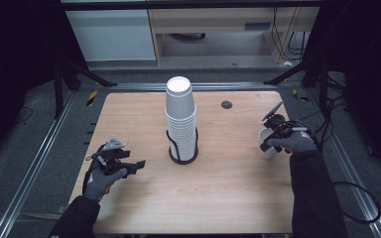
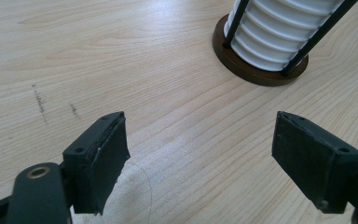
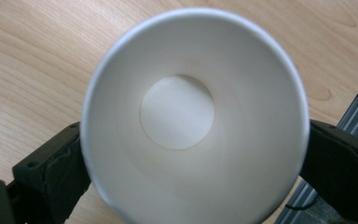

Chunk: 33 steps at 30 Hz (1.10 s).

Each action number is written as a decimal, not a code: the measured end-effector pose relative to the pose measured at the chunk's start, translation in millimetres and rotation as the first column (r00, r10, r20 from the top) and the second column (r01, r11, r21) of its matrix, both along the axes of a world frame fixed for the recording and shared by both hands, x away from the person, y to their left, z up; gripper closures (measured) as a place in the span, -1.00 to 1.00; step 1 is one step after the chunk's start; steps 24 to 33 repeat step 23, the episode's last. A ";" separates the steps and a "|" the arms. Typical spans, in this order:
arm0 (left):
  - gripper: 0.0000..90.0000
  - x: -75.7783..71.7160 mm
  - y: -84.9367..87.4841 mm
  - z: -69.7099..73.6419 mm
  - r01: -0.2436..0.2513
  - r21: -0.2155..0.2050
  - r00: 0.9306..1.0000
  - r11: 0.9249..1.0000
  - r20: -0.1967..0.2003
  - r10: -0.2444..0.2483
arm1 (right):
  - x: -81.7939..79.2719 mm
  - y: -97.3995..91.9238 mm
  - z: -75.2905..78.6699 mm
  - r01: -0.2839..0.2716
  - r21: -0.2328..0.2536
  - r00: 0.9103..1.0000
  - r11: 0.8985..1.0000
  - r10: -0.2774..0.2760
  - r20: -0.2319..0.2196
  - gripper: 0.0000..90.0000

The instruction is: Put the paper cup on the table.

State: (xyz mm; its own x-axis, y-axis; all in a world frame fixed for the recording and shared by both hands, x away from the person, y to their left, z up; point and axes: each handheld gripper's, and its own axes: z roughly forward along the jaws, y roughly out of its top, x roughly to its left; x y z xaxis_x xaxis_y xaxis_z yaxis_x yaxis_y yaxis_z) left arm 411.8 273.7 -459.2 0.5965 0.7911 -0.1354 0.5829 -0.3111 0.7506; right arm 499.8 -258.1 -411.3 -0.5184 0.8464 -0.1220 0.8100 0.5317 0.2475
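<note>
High view: a wooden counter (image 1: 218, 193) is seen from above, with a person's two gloved hands brought in from the near edge. A tall stack of white paper cups (image 1: 181, 111) is set upside down near the middle of the counter, inside a dark wire stand (image 1: 183, 157) with a round base.

The right claw (image 1: 269, 141) is held near the right edge of the counter, around a single white paper cup (image 1: 265, 149). The cup is stood upright on the counter, mouth up, well apart from the stack. In the right gripper view the open mouth of the cup is looked into from above, and its round bottom is seen pale and bare. The two black jaws are spread wide, one at either side of the rim, with the cup between them. The rim is seen just beside each jaw, and no squeeze on the cup wall can be made out.

The left claw (image 1: 134, 159) is held low over the near left part of the counter, pointed toward the stand. In the left gripper view its jaws are set wide apart, and nothing is held between them: bare wood grain is seen in the gap. The base of the stand and the lowest ribbed cup rims are seen beyond the jaws, well apart from them.
</note>
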 end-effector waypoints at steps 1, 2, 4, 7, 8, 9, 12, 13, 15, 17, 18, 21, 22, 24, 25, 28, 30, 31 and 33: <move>-0.61 -0.1 -0.1 0.1 0.000 -0.001 1.000 1.000 0.001 0.000 | -0.4 0.1 0.9 0.000 0.003 1.000 1.000 0.000 0.005 -0.97; -0.61 -0.1 -0.1 0.1 0.000 -0.001 1.000 1.000 0.001 0.000 | -1.5 0.7 2.5 0.008 0.006 1.000 1.000 -0.008 0.009 -0.98; -0.61 0.0 0.1 0.1 0.000 -0.002 1.000 1.000 0.001 0.000 | -2.6 0.1 4.3 0.000 0.009 1.000 1.000 0.000 0.023 -0.99; -0.61 -0.1 0.2 0.2 0.000 -0.001 1.000 1.000 0.001 0.000 | -5.6 -0.4 8.6 0.010 0.020 0.999 1.000 -0.011 0.048 -0.99; -0.61 -0.1 0.1 0.2 0.000 -0.002 1.000 1.000 0.001 0.000 | -6.9 -1.3 10.3 0.005 0.031 0.998 0.999 -0.007 0.057 -0.99; -0.61 -0.3 0.0 0.4 0.000 0.000 1.000 1.000 0.002 0.000 | -7.8 -2.0 11.3 0.000 0.041 0.998 0.999 -0.003 0.063 -0.99; -0.61 -0.3 0.1 0.8 0.001 -0.001 1.000 1.000 0.003 -0.001 | -13.6 -3.6 16.9 0.007 0.078 0.994 0.997 -0.015 0.109 -0.99; -0.61 -0.4 0.1 0.8 -0.001 -0.002 1.000 1.000 0.004 0.001 | -15.5 -3.6 18.4 0.011 0.095 0.993 0.995 -0.022 0.116 -0.99; -0.61 -0.6 0.3 1.2 -0.003 -0.004 1.000 1.000 0.005 0.003 | -20.5 -5.4 22.2 0.014 0.119 0.987 0.993 -0.033 0.158 -0.99; -0.61 -0.8 0.5 1.8 -0.004 -0.004 1.000 1.000 0.008 0.004 | -26.8 -7.3 26.5 0.012 0.149 0.978 0.989 -0.043 0.204 -0.99; -0.61 -0.8 0.7 2.2 -0.005 -0.004 1.000 1.000 0.011 0.005 | -30.1 -8.6 28.5 0.009 0.162 0.971 0.987 -0.047 0.236 -0.99; -0.61 -0.9 0.8 2.4 -0.007 -0.002 1.000 1.000 0.013 0.007 | -42.2 -11.3 35.8 0.008 0.205 0.946 0.979 -0.074 0.315 -0.99; -0.61 -1.0 0.8 2.4 -0.007 -0.002 1.000 1.000 0.013 0.007 | -47.7 -12.1 38.9 0.011 0.210 0.932 0.978 -0.086 0.353 -0.99; -0.61 -1.1 0.8 2.6 -0.007 -0.001 1.000 1.000 0.014 0.007 | -51.0 -12.4 40.5 0.007 0.222 0.925 0.975 -0.091 0.370 -0.99; -0.61 -1.1 0.8 2.6 -0.007 -0.001 1.000 1.000 0.014 0.007 | -51.0 -12.4 40.5 0.007 0.222 0.925 0.975 -0.091 0.370 -0.99; -0.61 -1.1 0.8 2.6 -0.007 -0.001 1.000 1.000 0.014 0.007 | -51.0 -12.4 40.5 0.007 0.222 0.925 0.975 -0.091 0.370 -0.99; -0.61 -1.1 0.8 2.6 -0.007 -0.001 1.000 1.000 0.014 0.007 | -51.0 -12.4 40.5 0.007 0.222 0.925 0.975 -0.091 0.370 -0.99; -0.61 -1.1 0.8 2.6 -0.007 -0.001 1.000 1.000 0.014 0.007 | -51.0 -12.4 40.5 0.007 0.222 0.925 0.975 -0.091 0.370 -0.99; -0.61 -1.1 0.8 2.6 -0.007 -0.001 1.000 1.000 0.014 0.007 | -51.0 -12.4 40.5 0.007 0.222 0.925 0.975 -0.091 0.370 -0.99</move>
